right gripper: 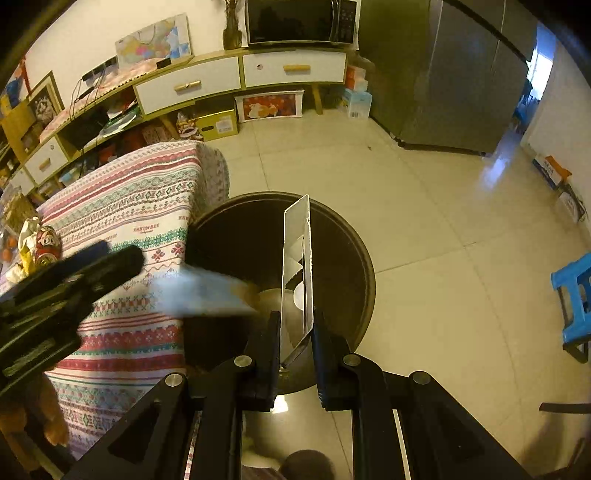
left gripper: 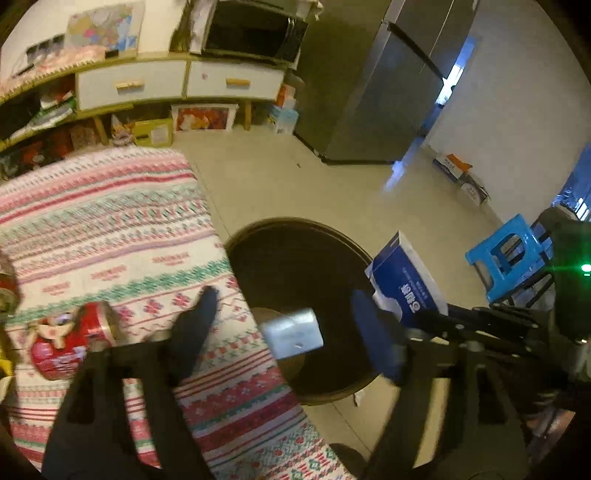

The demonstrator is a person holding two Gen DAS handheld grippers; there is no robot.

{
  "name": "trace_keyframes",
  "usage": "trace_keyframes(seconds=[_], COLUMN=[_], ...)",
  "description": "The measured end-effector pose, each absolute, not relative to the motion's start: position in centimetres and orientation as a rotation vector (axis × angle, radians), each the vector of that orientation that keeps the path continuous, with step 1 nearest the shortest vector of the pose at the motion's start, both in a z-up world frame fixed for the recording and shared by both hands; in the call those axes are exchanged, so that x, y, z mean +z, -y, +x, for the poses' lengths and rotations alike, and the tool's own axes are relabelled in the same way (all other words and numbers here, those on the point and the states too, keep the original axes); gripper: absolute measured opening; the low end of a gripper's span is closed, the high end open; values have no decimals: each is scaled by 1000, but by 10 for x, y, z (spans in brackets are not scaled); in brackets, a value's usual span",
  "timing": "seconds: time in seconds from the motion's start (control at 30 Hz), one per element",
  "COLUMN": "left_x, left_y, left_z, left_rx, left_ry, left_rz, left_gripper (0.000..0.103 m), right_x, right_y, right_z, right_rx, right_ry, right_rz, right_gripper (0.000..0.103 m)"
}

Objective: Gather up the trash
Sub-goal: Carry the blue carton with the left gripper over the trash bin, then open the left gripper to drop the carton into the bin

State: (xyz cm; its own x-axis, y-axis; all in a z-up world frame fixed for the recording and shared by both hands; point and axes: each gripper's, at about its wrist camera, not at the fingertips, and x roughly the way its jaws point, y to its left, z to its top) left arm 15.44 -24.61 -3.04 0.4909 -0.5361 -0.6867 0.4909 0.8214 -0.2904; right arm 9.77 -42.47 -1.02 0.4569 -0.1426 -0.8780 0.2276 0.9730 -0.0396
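Right gripper (right gripper: 295,332) pinching blue carton (left gripper: 406,280) over bin (right gripper: 351,236); left gripper (left gripper: 284,306) spread, small pack (left gripper: 293,334) loose between.

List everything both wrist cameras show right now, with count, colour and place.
trash bin: one, dark, round, on the floor beside the table.
small pale packet: one, grey-white, blurred, in the air over the bin's mouth, between the open left fingers.
flattened carton: one, white and blue, clamped upright above the bin.
red can: one, lying on the patterned tablecloth.
blue stool: one, on the floor at right.
microwave: one, black, on the sideboard.
fridge: one, grey, at the far wall.
left gripper: open, touching nothing.
right gripper: shut on the carton.
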Motion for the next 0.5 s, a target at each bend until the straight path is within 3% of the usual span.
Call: trace_keyframes(seconds=[0.5], left_x=[1], left_y=[173], left_z=[121], left_rx=[-514], left_ry=[-857], left_rz=[58], left_gripper=[96], right_x=[-33], right_y=[414], right_z=[113], right_rx=[-223], right_ry=[-1130], right_rz=[112], right_gripper=[16])
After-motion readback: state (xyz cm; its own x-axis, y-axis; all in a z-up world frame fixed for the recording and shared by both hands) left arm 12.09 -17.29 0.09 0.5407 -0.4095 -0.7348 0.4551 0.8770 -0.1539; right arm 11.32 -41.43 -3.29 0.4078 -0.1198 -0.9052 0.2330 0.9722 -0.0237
